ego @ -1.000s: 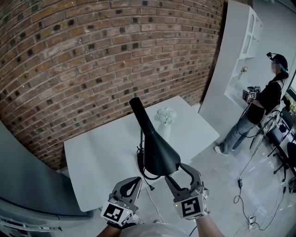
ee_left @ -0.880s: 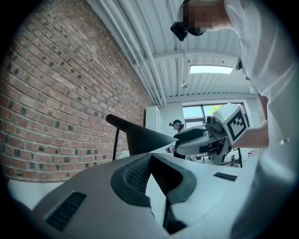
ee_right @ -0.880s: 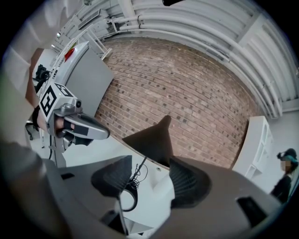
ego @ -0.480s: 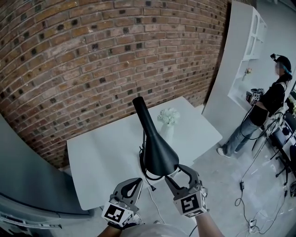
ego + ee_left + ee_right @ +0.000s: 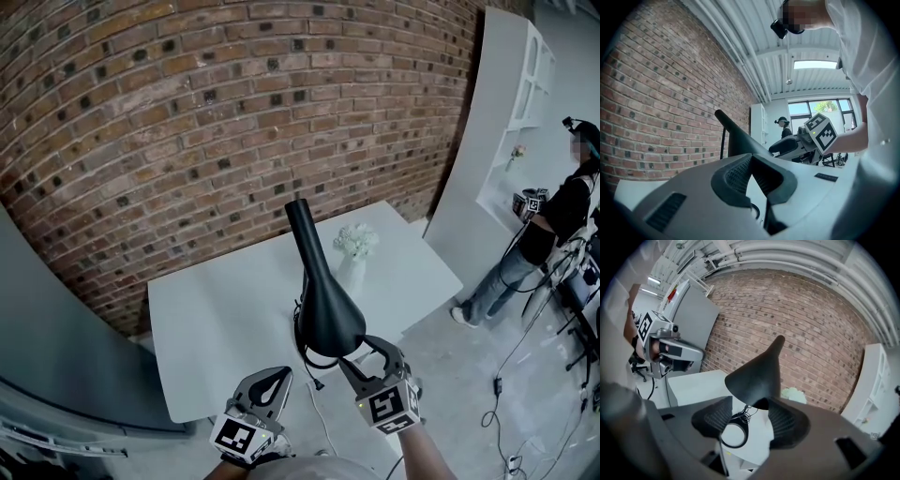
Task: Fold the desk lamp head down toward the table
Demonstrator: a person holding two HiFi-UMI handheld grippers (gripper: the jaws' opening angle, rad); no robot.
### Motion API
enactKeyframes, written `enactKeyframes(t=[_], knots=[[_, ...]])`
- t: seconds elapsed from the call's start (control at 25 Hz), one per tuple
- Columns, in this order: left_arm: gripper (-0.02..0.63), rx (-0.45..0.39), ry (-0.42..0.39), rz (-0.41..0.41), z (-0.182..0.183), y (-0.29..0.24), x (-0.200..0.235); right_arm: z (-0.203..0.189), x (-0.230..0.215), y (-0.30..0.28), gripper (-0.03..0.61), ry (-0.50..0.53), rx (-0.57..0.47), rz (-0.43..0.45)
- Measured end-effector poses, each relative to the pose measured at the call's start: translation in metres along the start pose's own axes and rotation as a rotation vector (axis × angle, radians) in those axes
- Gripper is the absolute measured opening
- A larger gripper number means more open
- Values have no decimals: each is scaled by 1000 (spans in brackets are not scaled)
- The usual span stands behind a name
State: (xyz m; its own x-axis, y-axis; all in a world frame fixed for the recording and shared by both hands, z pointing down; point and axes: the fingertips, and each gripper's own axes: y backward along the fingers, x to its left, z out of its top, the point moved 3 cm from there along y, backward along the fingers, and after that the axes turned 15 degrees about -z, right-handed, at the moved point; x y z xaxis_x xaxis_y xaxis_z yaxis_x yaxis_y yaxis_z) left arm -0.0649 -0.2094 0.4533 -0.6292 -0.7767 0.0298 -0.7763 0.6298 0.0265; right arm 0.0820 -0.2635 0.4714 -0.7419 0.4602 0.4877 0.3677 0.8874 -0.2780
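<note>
A black desk lamp stands on the white table, its cone-shaped head raised with the narrow neck pointing up toward the brick wall. The round black base and a coiled cord lie under it. My right gripper is open just below the head's wide rim, and the cone sits right over the gap between its pads. I cannot tell whether they touch. Lower left, off the table's near edge, my left gripper is shut and holds nothing. It sees the lamp head from the side.
A white vase of pale flowers stands on the table just behind the lamp. The brick wall backs the table. A grey panel is at left, a white shelf unit at right, and a person stands far right among floor cables.
The whole view has slid right and slightly down. The right gripper stays open at the lamp head's rim, the left stays shut below, and the lamp head's pose looks much the same.
</note>
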Motion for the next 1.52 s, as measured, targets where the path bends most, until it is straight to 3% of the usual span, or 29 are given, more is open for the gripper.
enactKeyframes(t=[0.48, 1.52], knots=[[8, 20, 16, 29, -6, 10, 5, -10, 8, -23, 242, 20, 37, 47], [8, 17, 51, 21, -16, 15, 25, -20, 19, -52, 245, 58, 101, 44]])
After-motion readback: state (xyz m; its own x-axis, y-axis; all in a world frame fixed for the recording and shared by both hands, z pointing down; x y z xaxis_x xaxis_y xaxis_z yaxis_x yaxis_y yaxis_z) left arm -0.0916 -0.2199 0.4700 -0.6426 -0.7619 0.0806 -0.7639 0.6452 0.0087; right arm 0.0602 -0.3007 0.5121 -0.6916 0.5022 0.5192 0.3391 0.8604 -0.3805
